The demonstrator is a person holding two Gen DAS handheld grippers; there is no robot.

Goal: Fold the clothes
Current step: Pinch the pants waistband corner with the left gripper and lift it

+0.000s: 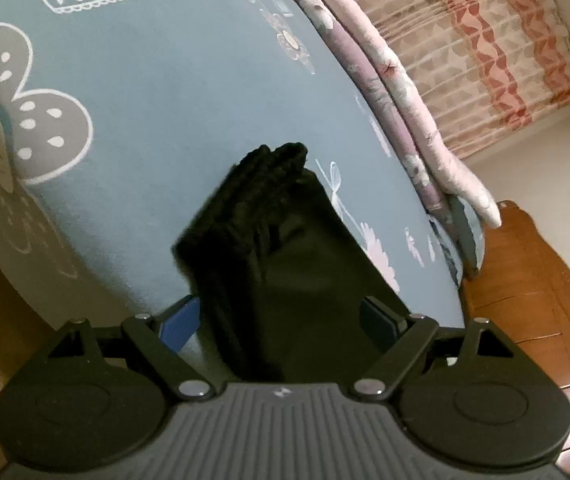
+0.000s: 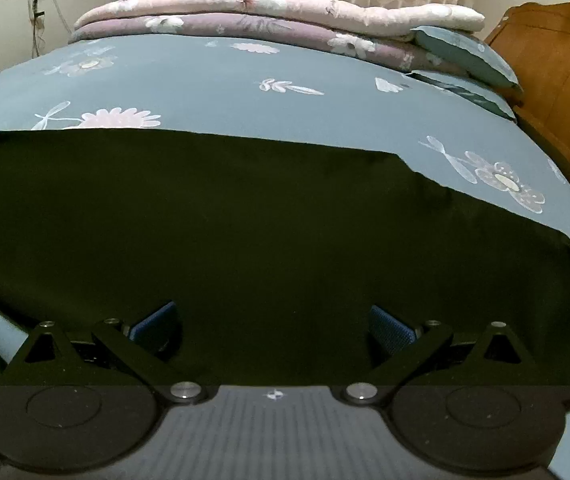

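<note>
Black garment (image 2: 245, 240) is spread across the blue sheet (image 2: 245, 68), its far edge straight. Wide bare sheet is left beyond. Left gripper (image 1: 281, 320) and right gripper (image 2: 277, 324) are held agape over it, nothing grasped.

Black garment (image 2: 245, 240) cut off left

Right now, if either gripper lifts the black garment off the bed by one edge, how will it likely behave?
Probably floppy: the black garment lies flat, following the bedsheet. Its gathered end bunches into ridges, so a lifted edge would likely sag and unfold. It looks thin, so likely light.
</note>
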